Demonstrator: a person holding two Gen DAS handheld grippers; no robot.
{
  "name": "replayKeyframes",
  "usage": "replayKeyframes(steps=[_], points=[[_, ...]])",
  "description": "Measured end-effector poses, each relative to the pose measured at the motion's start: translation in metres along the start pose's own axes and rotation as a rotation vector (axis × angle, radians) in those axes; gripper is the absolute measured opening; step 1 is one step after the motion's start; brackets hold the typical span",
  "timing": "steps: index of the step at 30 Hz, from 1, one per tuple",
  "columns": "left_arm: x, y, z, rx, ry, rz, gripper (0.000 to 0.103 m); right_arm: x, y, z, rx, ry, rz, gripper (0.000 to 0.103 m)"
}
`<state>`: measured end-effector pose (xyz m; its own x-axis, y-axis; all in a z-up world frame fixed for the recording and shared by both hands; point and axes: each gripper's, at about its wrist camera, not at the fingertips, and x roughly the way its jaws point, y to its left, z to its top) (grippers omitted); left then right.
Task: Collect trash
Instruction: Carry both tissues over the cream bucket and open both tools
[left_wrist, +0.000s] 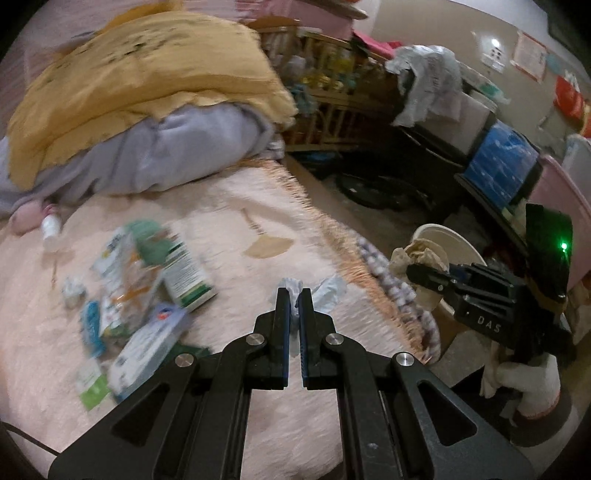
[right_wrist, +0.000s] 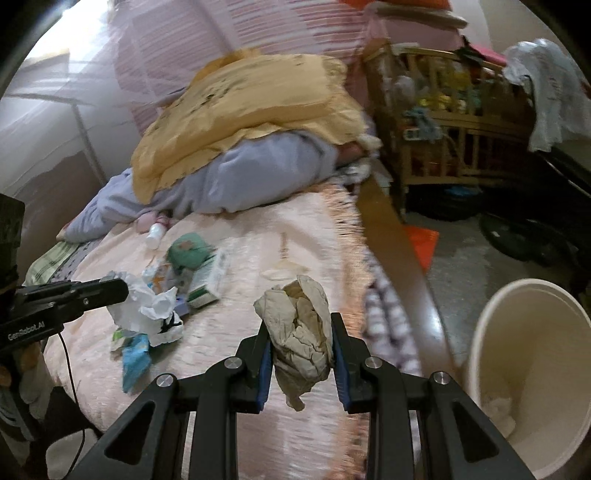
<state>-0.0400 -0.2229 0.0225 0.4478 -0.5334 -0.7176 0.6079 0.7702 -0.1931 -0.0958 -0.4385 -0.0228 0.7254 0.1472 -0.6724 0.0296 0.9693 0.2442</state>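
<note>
The right hand-held gripper (right_wrist: 301, 354) is pinching beige crumpled paper (right_wrist: 301, 332); the left hand-held gripper (left_wrist: 294, 306) is pinching white tissue (left_wrist: 325, 291), apparently thinly, risking a drop short of the bin (right_wrist: 524, 354).

Two grippers, left gripper (left_wrist: 294, 295) and right gripper (right_wrist: 301, 325), one crumpled white tissue (left_wrist: 325, 291), one crumpled beige paper wad (right_wrist: 299, 332), one cream bin (right_wrist: 524, 369) at four o'clock, one white bottle (right_wrist: 155, 236) at ten o'clock, one yellow quilt (right_wrist: 251, 110) at twelve o'clock.

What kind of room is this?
Most likely a bedroom, and a lived-in one: there's a bed with a pink blanket, a heap of yellow and lilac bedding, and a wooden baby cot standing beside it.
</note>
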Motion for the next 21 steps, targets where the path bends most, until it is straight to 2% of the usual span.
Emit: replayKeyframes(steps=[6,21], points=[[0.024,-0.04,0.021,0.054,0.007,-0.059,0.002,-0.019,-0.037,-0.006,0.049,-0.016,-0.063,0.027],[0.076,-0.132,0.054,0.11,0.053,-0.235,0.002,-0.065,-0.139,-0.029,0.238,-0.035,-0.221,0.027]])
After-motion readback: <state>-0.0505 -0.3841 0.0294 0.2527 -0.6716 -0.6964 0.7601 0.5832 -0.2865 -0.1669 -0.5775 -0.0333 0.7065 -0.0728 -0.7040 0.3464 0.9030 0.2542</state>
